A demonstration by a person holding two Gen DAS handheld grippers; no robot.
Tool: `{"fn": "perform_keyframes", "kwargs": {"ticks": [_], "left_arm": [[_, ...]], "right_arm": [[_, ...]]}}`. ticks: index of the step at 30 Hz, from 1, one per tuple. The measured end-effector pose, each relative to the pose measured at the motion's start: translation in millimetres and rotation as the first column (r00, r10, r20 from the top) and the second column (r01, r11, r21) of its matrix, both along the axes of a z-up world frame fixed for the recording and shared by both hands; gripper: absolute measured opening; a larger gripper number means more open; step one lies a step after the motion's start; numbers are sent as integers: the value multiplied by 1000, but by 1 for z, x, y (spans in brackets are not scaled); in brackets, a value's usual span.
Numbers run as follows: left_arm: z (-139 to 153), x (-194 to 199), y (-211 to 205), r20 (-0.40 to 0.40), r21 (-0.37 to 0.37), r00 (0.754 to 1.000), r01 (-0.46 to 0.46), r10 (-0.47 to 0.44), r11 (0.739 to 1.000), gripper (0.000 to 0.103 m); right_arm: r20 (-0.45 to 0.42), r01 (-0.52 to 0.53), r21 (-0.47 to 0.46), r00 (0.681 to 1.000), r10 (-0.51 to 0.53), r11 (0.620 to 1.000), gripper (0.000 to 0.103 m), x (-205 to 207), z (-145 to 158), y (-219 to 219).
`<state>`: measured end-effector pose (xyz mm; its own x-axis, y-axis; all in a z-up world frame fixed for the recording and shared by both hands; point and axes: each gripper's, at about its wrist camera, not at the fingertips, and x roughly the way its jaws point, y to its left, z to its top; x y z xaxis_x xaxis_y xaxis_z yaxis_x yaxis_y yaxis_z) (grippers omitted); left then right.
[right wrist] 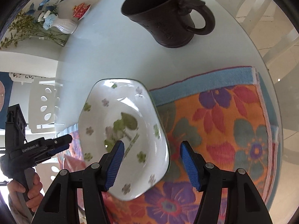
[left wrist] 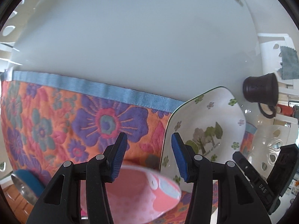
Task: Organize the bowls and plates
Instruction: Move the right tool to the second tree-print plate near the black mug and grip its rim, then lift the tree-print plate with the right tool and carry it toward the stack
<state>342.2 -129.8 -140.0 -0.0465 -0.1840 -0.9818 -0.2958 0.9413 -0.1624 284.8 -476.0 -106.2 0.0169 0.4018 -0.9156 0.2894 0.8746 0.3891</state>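
Two hand-held grippers hang spread and empty: your right [right wrist: 152, 162] straddles the plate's [right wrist: 119, 119] near edge; your left [left wrist: 149, 155] hovers over the pink bowl [left wrist: 142, 192].

A home dining room: glass table [right wrist: 112, 46], flower vase [right wrist: 65, 26], floral placemat [right wrist: 224, 121].
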Motion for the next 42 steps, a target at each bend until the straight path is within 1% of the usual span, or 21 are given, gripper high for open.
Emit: {"fn": "perform_keyframes", "kwargs": {"ticks": [3,5,7,8,10,13,16,17,18,19,21,28,31,35,42], "left_arm": [[-12,4,-7,-10,-10,1000,19,-19,1000,45],[-18,7,-12,-10,-19,999,35,-35,999,45],[-23,9,-18,-9,-25,998,55,-55,998,38],[-25,10,-22,-5,-30,998,66,-66,997,37],[-28,11,-28,2,-43,997,83,-83,996,27],[-31,11,-40,3,-63,994,110,-110,992,21],[-32,9,-52,12,-27,990,141,-141,990,21],[-33,9,-53,16,-26,990,139,-139,990,21],[-34,8,-53,14,-31,991,133,-133,991,21],[-35,7,-56,9,-35,992,129,-129,991,21],[-35,5,-59,6,-30,991,135,-135,990,21],[-34,2,-68,22,-10,988,152,-152,988,21],[-28,3,-71,43,-11,986,163,-163,986,21],[-9,7,-79,84,9,975,204,-204,979,21],[12,8,-89,122,1,968,219,-218,976,21]], "right_arm": [[-4,1,6,1000,-1,1000,60,3,-12,-1],[9,-3,20,1000,2,1000,60,6,-17,0],[27,-15,24,1000,14,1000,60,9,-19,3],[37,-21,23,999,20,1000,60,10,-20,4],[59,-40,25,998,38,999,61,15,-20,7],[77,-73,15,994,72,997,61,18,-21,12],[80,-98,0,992,98,995,56,19,-22,16],[79,-102,0,992,102,995,51,19,-22,17],[77,-104,17,992,103,994,47,19,-23,18],[71,-105,29,992,103,994,47,19,-24,19],[71,-110,17,992,109,994,47,21,-25,22],[81,-127,6,989,126,992,46,21,-23,24],[97,-128,4,987,127,992,46,17,-19,20],[118,-137,-3,984,137,991,46,15,-11,18],[142,-120,-17,982,122,993,46,11,6,12]]}}
